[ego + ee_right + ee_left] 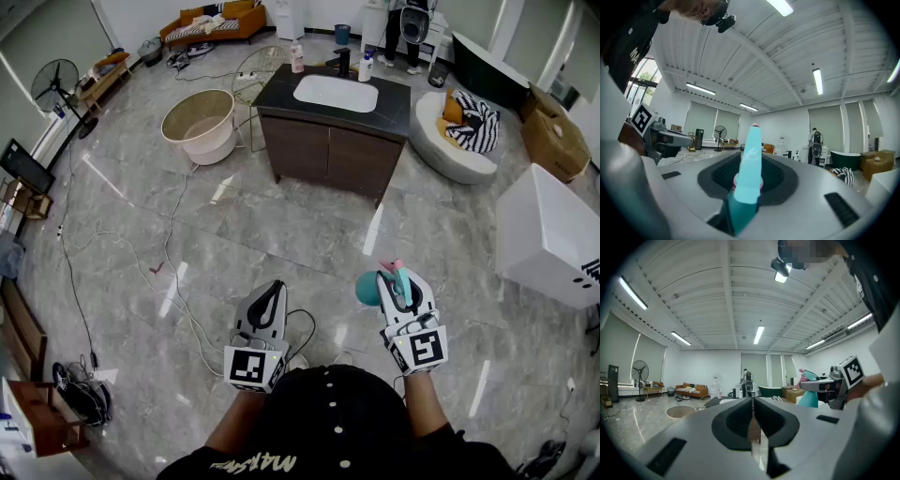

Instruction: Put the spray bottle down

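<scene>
Right claw (397, 284) clamps spray bottle (749, 164), partly hidden.

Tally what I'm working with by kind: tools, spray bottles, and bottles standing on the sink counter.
Tools: 2, left tool shut and empty, right tool shut on the spray bottle
Spray bottles: 1, teal
Bottles on the sink counter: 2, left bottle and right bottle
Total: 5

Glossy grey marble floor (281, 246) with vanity cabinet (326, 150), round tub (200, 127), white box (548, 234).
</scene>
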`<state>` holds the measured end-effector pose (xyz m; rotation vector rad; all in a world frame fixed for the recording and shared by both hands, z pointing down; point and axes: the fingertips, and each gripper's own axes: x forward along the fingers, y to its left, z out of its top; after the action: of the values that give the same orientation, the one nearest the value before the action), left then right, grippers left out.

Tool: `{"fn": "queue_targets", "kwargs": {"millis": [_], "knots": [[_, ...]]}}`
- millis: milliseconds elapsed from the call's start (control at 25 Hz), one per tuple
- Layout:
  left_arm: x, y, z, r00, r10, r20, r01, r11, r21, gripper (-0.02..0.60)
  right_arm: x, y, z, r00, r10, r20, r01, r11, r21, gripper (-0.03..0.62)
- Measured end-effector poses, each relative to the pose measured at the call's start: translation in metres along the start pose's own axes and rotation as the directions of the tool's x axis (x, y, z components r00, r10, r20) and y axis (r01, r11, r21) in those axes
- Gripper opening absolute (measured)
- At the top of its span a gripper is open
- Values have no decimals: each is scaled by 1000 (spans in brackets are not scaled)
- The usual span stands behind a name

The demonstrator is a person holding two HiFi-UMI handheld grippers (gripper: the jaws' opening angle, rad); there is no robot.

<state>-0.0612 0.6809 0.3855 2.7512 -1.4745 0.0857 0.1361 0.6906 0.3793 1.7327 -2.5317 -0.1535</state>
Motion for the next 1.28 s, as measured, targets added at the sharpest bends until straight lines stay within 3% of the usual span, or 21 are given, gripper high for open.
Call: {"fn": "queue_targets", "kwargs": {"millis": [600,1280], "knots": [[-9,9,-6,1000,21,-9,-21,1000,-15,23,4,15,0,1000,25,-5,-25,1000,6,104],[-37,66,-27,999,28,-25,-29,999,-28,23,37,55,-15,1000,-4,-29,5,999,35,104]]}}
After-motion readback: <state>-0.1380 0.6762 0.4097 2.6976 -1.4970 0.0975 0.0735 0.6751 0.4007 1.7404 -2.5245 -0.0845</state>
